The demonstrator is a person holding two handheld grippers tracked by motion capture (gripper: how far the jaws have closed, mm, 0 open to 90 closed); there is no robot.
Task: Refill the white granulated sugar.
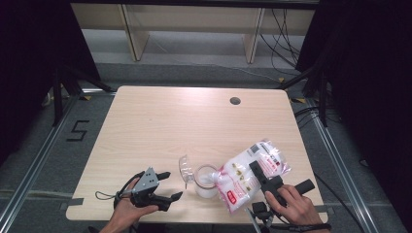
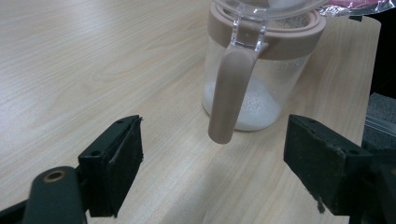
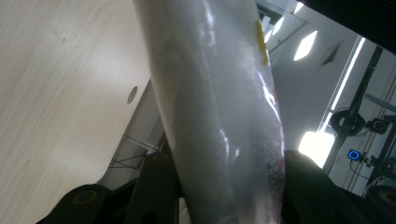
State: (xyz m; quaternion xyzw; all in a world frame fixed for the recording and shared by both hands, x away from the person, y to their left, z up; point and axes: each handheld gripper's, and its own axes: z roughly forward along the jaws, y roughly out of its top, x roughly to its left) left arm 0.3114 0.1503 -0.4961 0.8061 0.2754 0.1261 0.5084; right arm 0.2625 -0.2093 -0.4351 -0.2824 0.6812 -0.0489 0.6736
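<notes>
A clear jar (image 1: 206, 182) with a pinkish-brown collar stands near the table's front edge, its clear lid (image 1: 185, 168) swung open to the left. In the left gripper view the jar (image 2: 259, 74) holds a little white powder at its bottom, and its brown handle (image 2: 229, 93) hangs toward me. My left gripper (image 1: 173, 184) lies left of the jar, open, jaws wide on either side of the handle (image 2: 212, 163) without touching it. A plastic bag (image 1: 250, 172) of white powder with red print is tilted, its lower end over the jar's mouth. My right gripper (image 1: 261, 175) is shut on the bag (image 3: 219, 116).
The pale wooden table (image 1: 170, 116) has a round cable hole (image 1: 235, 101) at the back right. Wooden furniture legs (image 1: 133, 34) stand beyond the far edge. Metal frame rails (image 1: 34, 165) and black curtains flank the table. Cables (image 1: 284, 34) lie on the floor behind.
</notes>
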